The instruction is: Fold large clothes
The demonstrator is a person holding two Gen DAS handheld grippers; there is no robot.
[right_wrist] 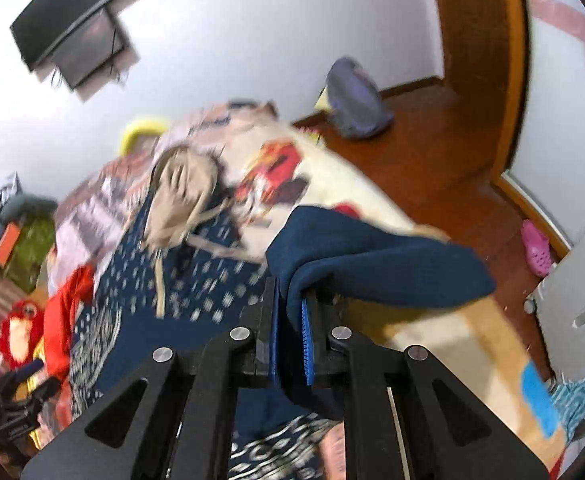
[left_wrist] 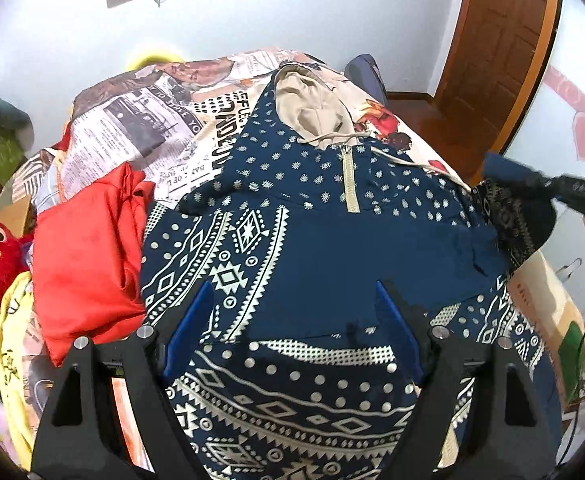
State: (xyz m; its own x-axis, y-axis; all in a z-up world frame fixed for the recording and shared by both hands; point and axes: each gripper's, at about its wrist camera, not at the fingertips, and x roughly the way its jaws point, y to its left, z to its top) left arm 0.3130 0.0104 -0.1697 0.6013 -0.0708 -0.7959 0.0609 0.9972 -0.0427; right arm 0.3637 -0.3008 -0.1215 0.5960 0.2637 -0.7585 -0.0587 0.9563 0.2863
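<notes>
Hoodie cuff (right_wrist: 372, 264) in right claw (right_wrist: 292, 320)

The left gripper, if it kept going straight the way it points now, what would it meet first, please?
Most likely the blue patterned hoodie spread on the bed: the open left gripper points down at its plain blue middle, with nothing visible in between.

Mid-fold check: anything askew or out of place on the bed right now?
The navy hoodie lies flat, but a red garment is crumpled against its left edge, crowding the fold area. The right gripper holds the navy cuff lifted; the left gripper hangs open.
</notes>
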